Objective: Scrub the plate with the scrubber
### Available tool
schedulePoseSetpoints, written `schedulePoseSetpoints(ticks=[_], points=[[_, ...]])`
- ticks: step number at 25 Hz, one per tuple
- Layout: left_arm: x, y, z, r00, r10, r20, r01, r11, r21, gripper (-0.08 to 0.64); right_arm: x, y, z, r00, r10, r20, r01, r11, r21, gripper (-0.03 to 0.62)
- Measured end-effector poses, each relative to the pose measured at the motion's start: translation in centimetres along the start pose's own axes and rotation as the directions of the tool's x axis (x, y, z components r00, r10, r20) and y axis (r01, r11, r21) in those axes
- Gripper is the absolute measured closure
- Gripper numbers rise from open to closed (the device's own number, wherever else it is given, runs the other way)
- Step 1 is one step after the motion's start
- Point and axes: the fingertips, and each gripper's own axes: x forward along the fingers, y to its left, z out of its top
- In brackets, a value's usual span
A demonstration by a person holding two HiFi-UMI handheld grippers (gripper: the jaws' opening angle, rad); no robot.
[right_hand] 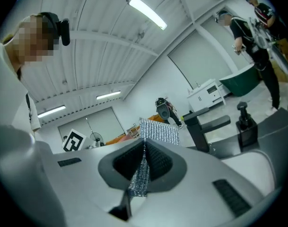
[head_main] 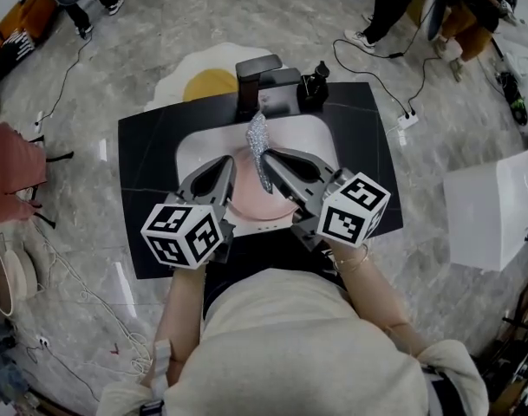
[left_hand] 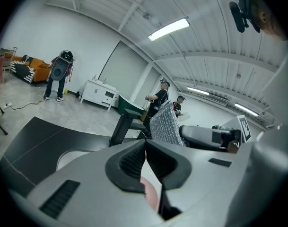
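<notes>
Grey marble floor (head_main: pixel 81 206) surrounds a black table (head_main: pixel 151 172) with a white sink (head_main: pixel 192 150) set into it. Over the sink, the left gripper (head_main: pixel 235 161) is clamped on the rim of a pink plate (head_main: pixel 259 208) (edge-on between its jaws). Above the sink's middle, the right gripper (head_main: pixel 266 157) pinches a silver scrubber (head_main: pixel 259 141), which stands upright beside the plate.
</notes>
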Motion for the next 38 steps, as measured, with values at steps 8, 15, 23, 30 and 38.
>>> schedulePoseSetpoints(ticks=[8,15,23,30,38], points=[[-1.3,-1.1,0.4,0.999,-0.046,0.019,0.045,0.998,0.052,0.538,-1.8,0.7,1.2,0.995,0.002,0.099,-0.005,1.0,0.03,0.568],[-1.1,-1.1,0.2,1.0,0.003,0.001,-0.003,0.993,0.12,0.538,-2.8,-0.8,-0.4,0.991,-0.1,0.089,0.095,0.993,0.066,0.568],[-0.7,-0.8,-0.5,0.998,0.056,-0.02,-0.053,0.994,0.095,0.538,-2.7,-1.0,-1.8,0.991,-0.112,0.072,0.108,0.993,0.045,0.568],[-0.2,-1.8,-2.3,0.997,0.025,-0.067,-0.018,0.995,0.101,0.538,-2.2,-0.8,-3.1,0.994,-0.11,0.0,0.11,0.994,0.023,0.568],[-0.1,-2.0,-3.8,0.993,0.013,-0.115,-0.002,0.996,0.093,0.538,-2.1,-1.1,-4.0,0.991,-0.126,-0.042,0.127,0.992,0.013,0.568]])
